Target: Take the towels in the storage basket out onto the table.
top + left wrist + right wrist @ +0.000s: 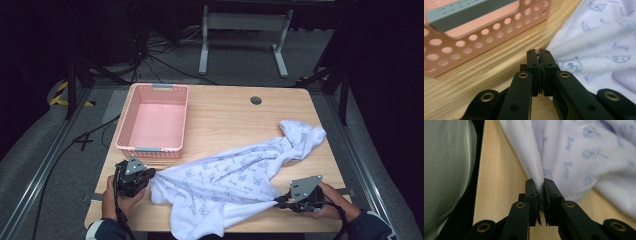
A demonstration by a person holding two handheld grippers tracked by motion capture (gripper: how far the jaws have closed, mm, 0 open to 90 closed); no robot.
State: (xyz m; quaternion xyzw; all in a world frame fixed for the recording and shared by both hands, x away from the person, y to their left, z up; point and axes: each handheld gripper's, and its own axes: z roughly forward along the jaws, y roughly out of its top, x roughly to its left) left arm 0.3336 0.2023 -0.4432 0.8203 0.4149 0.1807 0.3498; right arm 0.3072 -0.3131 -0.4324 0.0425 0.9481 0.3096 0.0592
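While the high view is looking down on the wooden table point(220, 107), the white printed cloth point(227, 177) is lying stretched across its near half, one bunched end reaching toward the far right edge and a loose flap drooping over the near edge. The left gripper point(150, 176) is sitting at the cloth's left corner, just in front of the pink basket point(154, 121), and the right gripper point(279, 201) is pinching the cloth's near right edge — both hands are resting low by the table's front. The basket is standing at the far left, apart from the cloth but close to its corner. Over to the left gripper view now: the left gripper point(539, 53) is showing its jaws pressed together, with a thin bit of the cloth point(596, 47) caught between the pads at the tips, the fabric fanning away to the right. The basket point(481, 42) is filling the upper left here, its holed wall just beyond the jaws, bare wood in between. And the right gripper view: the right gripper point(539, 183) is clamping on the stitched hem of the cloth point(579, 155) — the seam is running straight down into the closed jaws, and the fabric is spreading up and to the right over the table point(499, 182).
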